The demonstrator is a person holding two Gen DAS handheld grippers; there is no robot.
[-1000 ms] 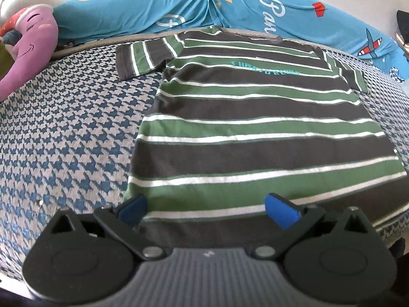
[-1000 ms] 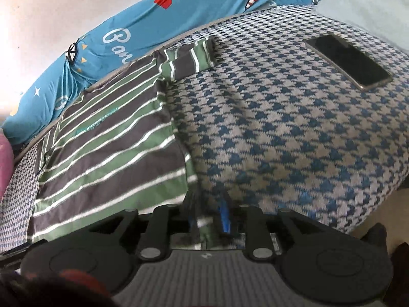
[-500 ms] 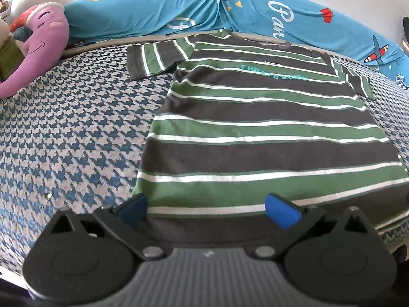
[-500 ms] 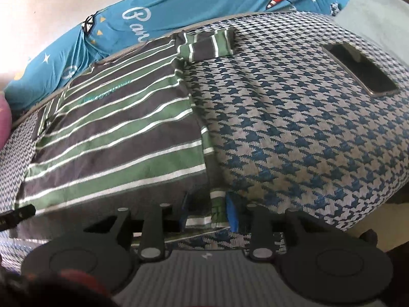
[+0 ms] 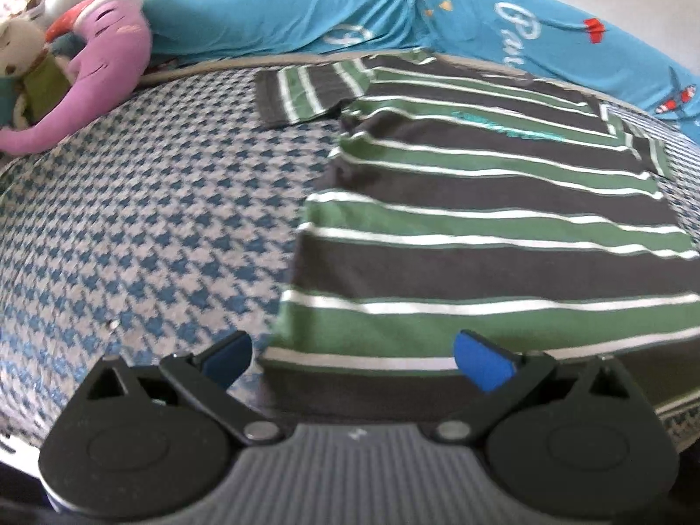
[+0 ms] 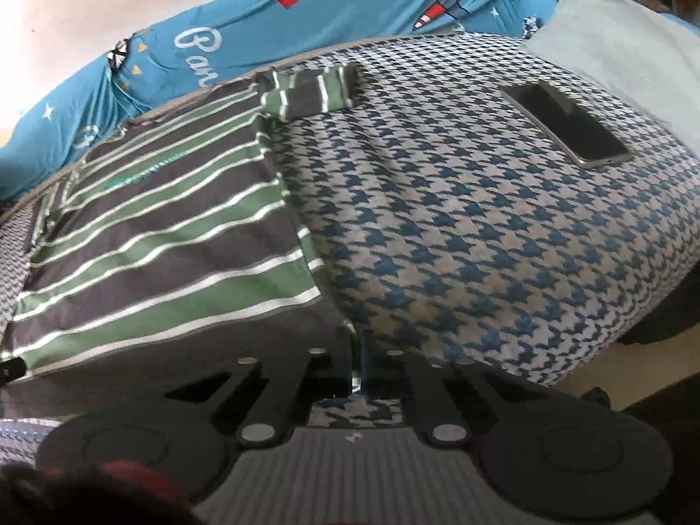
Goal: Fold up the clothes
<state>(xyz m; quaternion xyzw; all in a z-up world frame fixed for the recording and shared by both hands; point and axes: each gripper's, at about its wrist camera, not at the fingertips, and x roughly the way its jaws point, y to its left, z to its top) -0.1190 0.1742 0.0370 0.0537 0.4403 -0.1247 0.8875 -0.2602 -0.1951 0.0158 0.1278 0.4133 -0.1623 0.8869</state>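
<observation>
A T-shirt striped in green, dark grey and white lies flat, collar away from me, on the blue-and-grey houndstooth bedspread. My left gripper is open at the shirt's lower left corner. Its left pad is over bare bedspread and its right pad over the hem. In the right wrist view the T-shirt fills the left side. My right gripper is shut on the hem at the lower right corner, and its fingertips are dark and blurred.
A phone lies face up on the bedspread to the right, beside a pale pillow. A blue printed bolster runs along the far side. A purple plush toy sits at the far left.
My left gripper has slid left, so its left pad now stands past the shirt's edge. My right gripper's fingers have drawn together on the hem corner.
</observation>
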